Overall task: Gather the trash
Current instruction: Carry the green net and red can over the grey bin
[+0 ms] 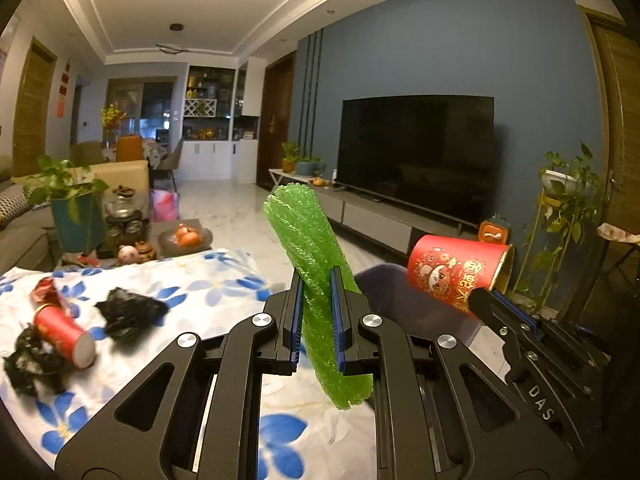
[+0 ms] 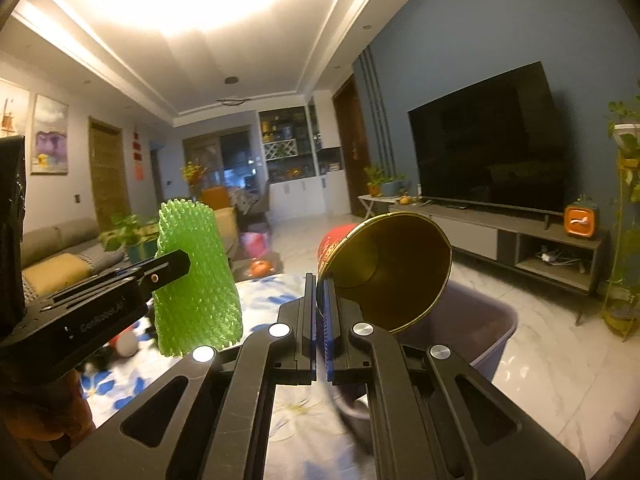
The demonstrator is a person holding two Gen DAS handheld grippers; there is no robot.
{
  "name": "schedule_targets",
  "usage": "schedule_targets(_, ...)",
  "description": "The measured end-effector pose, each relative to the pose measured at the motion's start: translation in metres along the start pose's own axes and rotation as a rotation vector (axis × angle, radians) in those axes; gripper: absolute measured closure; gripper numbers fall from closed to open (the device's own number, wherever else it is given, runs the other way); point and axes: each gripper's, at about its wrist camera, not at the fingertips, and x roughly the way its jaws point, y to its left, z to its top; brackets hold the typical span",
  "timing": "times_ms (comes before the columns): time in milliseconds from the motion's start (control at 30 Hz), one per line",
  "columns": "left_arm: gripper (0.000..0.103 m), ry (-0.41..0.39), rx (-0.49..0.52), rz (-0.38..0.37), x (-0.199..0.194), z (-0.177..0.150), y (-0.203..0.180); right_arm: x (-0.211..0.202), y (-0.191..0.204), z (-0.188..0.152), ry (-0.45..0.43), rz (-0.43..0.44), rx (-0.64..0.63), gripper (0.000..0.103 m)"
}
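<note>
Left gripper (image 1: 318, 316) pinches a green foam net sleeve (image 1: 308, 256) mid-length; it looks light, soft, crushable. Right gripper (image 2: 320, 320) is pressed on the wall of a red paper cup (image 2: 384, 268), thin and easily dented. Both hang near the dark bin (image 2: 496, 328) at the table's right; farther left on the floral cloth (image 1: 208, 280) lie another cup (image 1: 64, 334) and crumpled black scraps (image 1: 130, 314).

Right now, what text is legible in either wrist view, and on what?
"DAS": on the right gripper body, left wrist view.
"GenRobot.AI", faint: on the left gripper body, right wrist view.
Gold characters on the red paper cup: too blurred to read.
Red wall hangings: too small.
</note>
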Motion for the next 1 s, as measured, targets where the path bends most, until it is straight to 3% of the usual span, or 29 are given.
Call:
schedule_targets(400,0.091,0.031,0.009,-0.088,0.058,-0.012,-0.014,0.029,-0.023,-0.004,0.027,-0.059,0.018,0.099)
schedule_targets(1000,0.091,0.079,0.010,-0.121,0.096,-0.027,-0.022,0.048,-0.029,-0.008,0.073,-0.058,0.010,0.099)
